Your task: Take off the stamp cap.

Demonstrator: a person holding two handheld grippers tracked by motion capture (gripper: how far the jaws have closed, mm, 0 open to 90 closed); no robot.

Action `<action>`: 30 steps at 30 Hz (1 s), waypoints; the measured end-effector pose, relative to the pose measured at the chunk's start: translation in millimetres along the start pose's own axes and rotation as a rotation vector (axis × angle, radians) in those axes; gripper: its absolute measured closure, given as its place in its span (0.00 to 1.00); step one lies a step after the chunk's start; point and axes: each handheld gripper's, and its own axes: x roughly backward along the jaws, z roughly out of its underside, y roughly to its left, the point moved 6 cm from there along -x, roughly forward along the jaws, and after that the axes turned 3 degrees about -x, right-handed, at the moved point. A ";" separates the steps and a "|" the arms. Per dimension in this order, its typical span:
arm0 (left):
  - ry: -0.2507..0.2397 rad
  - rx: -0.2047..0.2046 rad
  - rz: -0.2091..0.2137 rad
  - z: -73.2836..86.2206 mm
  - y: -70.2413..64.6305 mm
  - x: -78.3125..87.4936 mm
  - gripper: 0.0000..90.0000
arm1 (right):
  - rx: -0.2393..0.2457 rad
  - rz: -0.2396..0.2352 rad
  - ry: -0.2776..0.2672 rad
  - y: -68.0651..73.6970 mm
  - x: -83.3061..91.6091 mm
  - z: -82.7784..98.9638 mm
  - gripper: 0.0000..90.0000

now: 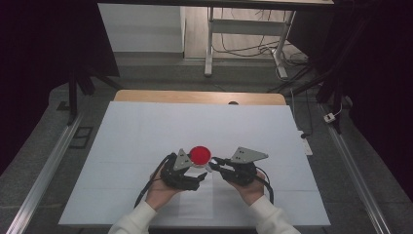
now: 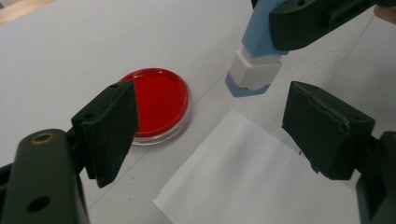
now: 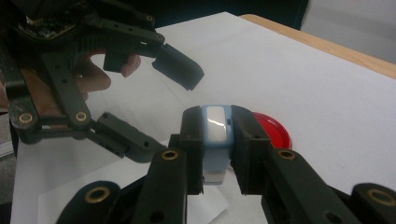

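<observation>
A round red dish (image 1: 199,154) with a clear rim lies on the white table cover (image 1: 146,131), just beyond both grippers. My right gripper (image 3: 217,123) is shut on a light-blue block with a white end (image 3: 215,135). In the left gripper view that block (image 2: 254,60) points its white end down beside the red dish (image 2: 159,100), held by a black finger (image 2: 308,21). My left gripper (image 2: 215,121) stands open, nothing between its jaws, aimed at the table below the block. In the high view the left gripper (image 1: 197,174) and right gripper (image 1: 214,165) nearly meet.
A loose white sheet of paper (image 2: 261,177) lies on the cover under the grippers. The table's wooden far edge (image 1: 195,96) shows past the cover. Beyond it stand desk legs (image 1: 209,44) and floor cables; metal rails (image 1: 44,175) run along both sides.
</observation>
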 end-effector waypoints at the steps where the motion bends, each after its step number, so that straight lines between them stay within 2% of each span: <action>1: 0.001 -0.001 0.001 0.2 -0.8 -0.7 0.21 | -0.001 0.000 -0.001 0.1 0.0 -0.1 0.83; 17: 0.012 -0.028 0.004 1.0 -12.6 -14.2 0.22 | -0.044 -0.006 -0.010 2.5 -2.2 -0.8 0.83; 30: 0.010 -0.047 -0.013 -0.1 -17.4 -21.6 0.23 | -0.045 -0.001 -0.011 3.6 -3.0 -1.3 0.83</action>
